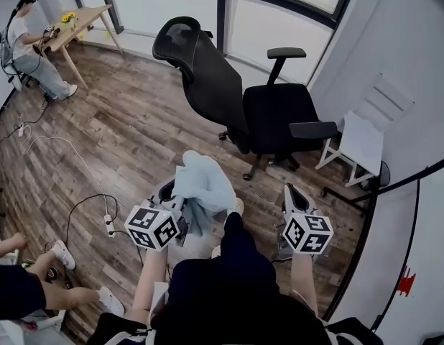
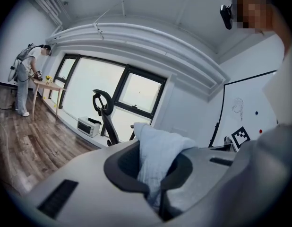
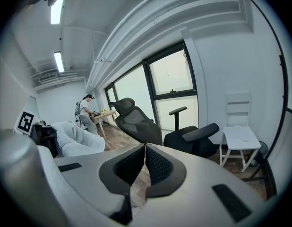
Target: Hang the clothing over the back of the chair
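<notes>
My left claw (image 2: 156, 174) is clamped on the pale blue clothing (image 1: 204, 182); right claw (image 3: 145, 148) jaws together, empty. Chair (image 1: 207, 77) back, frame centre, bare: hanging not yet done.

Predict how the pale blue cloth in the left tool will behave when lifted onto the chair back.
Probably floppy: the cloth bunches and sags around the left tool. Likely light, since one pinch carries it. It may slide off the sloped back of the chair.

In the head view the cloth (image 1: 202, 185) covers the left gripper (image 1: 177, 205) at its jaws. A person (image 1: 64, 295) at lower left is cut by the edge (legs and shoes show). Things on the desk (image 1: 82, 21) are too small to tell. In the left gripper view the cloth hides most of the chair (image 2: 108, 124).
</notes>
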